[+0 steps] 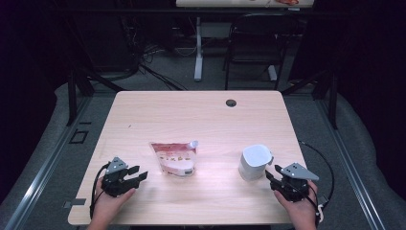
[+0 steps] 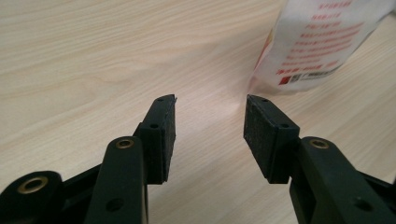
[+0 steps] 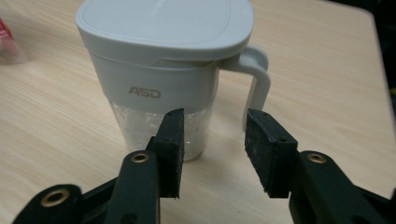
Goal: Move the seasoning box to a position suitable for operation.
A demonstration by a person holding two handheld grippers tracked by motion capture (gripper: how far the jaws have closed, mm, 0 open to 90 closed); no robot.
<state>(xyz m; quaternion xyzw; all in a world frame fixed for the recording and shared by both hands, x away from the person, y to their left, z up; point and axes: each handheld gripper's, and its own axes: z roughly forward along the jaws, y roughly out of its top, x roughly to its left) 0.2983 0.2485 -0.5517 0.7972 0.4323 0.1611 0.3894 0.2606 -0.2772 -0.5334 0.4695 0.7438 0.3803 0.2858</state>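
Right gripper view puts the lidded jug (image 3: 163,79) straight ahead of the right claw (image 3: 212,140) — handle (image 3: 259,86) at its right. Both claws gape empty; the left claw (image 2: 210,121) faces the pouch (image 2: 322,42).

Light is falling from above onto the counter (image 1: 201,120), leaving the room around it dark. A soft glare is showing beside the pouch (image 1: 174,158). In both gripper views the near fingers (image 2: 161,135) are looking slightly soft.
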